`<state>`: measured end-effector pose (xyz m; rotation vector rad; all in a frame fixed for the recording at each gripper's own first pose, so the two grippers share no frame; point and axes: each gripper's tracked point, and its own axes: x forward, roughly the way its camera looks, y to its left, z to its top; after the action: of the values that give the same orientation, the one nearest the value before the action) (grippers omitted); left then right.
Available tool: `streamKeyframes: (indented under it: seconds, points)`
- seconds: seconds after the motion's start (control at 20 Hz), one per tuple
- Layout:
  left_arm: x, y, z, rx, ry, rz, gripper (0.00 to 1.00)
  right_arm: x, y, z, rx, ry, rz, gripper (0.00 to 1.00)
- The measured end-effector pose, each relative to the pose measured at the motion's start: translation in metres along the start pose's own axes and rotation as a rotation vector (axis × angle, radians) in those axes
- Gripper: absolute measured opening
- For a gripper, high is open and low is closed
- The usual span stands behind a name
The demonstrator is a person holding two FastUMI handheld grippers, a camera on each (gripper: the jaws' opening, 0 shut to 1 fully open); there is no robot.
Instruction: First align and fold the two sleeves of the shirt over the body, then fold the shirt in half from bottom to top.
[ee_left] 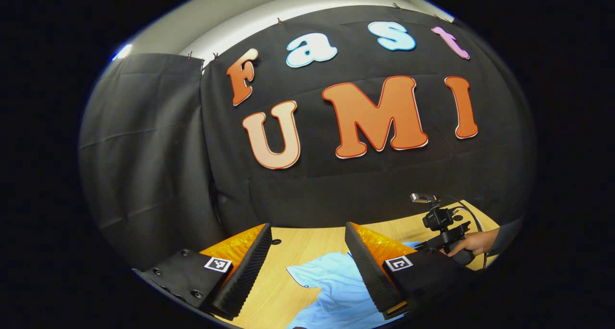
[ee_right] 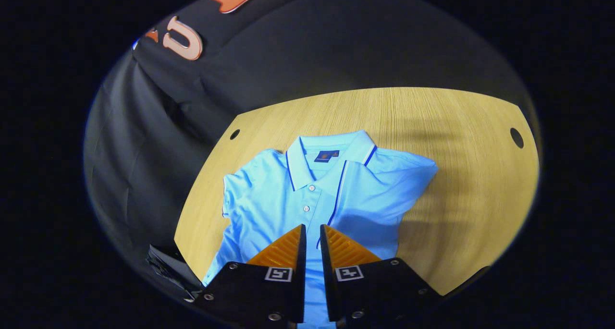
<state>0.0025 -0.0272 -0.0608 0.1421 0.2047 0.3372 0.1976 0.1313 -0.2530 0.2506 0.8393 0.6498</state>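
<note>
From my right gripper view, the shirt (ee_right: pixel 307 194) lies flat on the table (ee_right: pixel 471 175), collar toward the booth wall, one sleeve folded over the body. My right gripper (ee_right: pixel 312 233) hangs above its lower front, and my left gripper (ee_left: pixel 307 257) above a sleeve

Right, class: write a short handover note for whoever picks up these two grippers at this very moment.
Left gripper: open, holding nothing, raised above the table, shirt below it.
Right gripper: fingers nearly closed with a narrow gap, nothing between them, hovering over the lower front of the shirt.
The shirt lies flat on the table, face up, collar at the far side. One sleeve seems tucked over the body; the other sleeve is spread out.
Left: finish the sleeves, then fold bottom to top.
</note>
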Motion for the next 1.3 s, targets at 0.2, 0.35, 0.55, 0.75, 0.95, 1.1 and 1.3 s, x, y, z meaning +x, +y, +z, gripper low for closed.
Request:
streamKeyframes:
  seconds: [0.2,0.35,0.55,0.75,0.95,1.1,1.3]
  points:
    - [0.027,0.024,-0.018,-0.094,0.049,-0.023,1.0,-0.027,-0.009,0.013,-0.062,-0.071,-0.07,0.5]
    - [0.047,0.037,-0.032,-0.147,0.084,-0.085,1.0,-0.055,-0.012,0.022,-0.058,-0.141,-0.134,0.68]
    - [0.079,0.054,-0.059,-0.179,0.141,-0.169,1.0,-0.098,-0.011,0.022,-0.008,-0.235,-0.204,0.72]
    - [0.115,0.07,-0.088,-0.214,0.221,-0.234,1.0,-0.129,-0.003,0.012,0.025,-0.307,-0.288,0.82]
    - [0.157,0.084,-0.134,-0.289,0.39,-0.284,0.97,-0.148,0.008,-0.007,0.066,-0.341,-0.36,0.87]
    - [0.187,0.071,-0.181,-0.286,0.555,-0.333,0.98,-0.16,0.017,-0.023,0.1,-0.373,-0.416,0.9]
    - [0.208,0.049,-0.243,-0.253,0.729,-0.379,0.99,-0.171,0.025,-0.044,0.116,-0.399,-0.503,0.92]
